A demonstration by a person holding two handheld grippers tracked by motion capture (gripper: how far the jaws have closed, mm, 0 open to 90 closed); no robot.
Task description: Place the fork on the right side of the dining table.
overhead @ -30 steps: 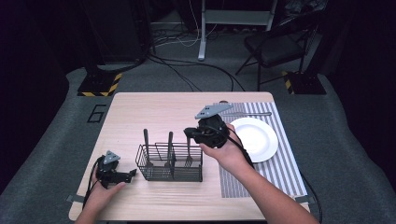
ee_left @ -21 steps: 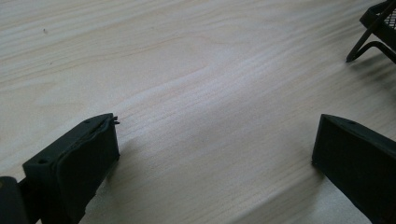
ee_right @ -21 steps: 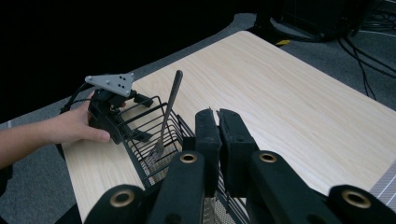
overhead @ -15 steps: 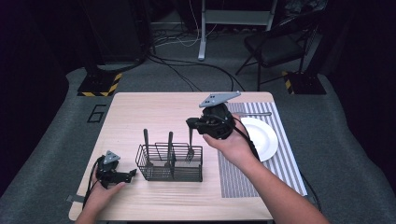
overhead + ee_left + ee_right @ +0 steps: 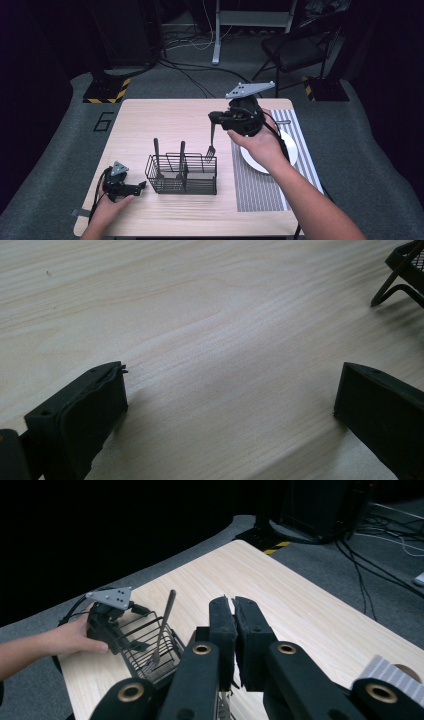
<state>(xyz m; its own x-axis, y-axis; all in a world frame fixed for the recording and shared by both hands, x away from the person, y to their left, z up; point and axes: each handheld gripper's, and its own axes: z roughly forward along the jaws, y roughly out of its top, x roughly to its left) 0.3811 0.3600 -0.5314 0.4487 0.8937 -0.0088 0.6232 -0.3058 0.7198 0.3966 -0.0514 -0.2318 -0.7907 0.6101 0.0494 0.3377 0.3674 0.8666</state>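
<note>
The pale wooden desk (image 5: pixel 165 117) carries, from big to small, a striped placemat (image 5: pixel 260 187) on its right side with a white plate (image 5: pixel 287 155) on it, a black wire cutlery caddy (image 5: pixel 182 175) near the front middle, and the cutlery itself. Two pieces stand upright in the caddy with their handles up; what kind they are I cannot tell.

The right gripper (image 5: pixel 214 118) is held well above the desk, over the caddy's right end. Its jaws are clamped on the top of the handle of a metal fork (image 5: pixel 211 142), which hangs straight down with its tines just above the caddy's rim. In the right gripper view the two black jaws stand pressed almost together.

The left gripper (image 5: pixel 137 187) rests on the desk just left of the caddy; in the left gripper view its jaws stand wide apart with only bare wood between them.

The fork looks light, stiff and not fragile, but its polished handle is thin and probably slippery. Pinched at the very end, it can swing like a pendulum or twist between the pads. A hold across the flat of the handle, a little below the tip, would likely keep it steadier. The tines could catch on the wire mesh, so I judge a straight vertical path safest.
</note>
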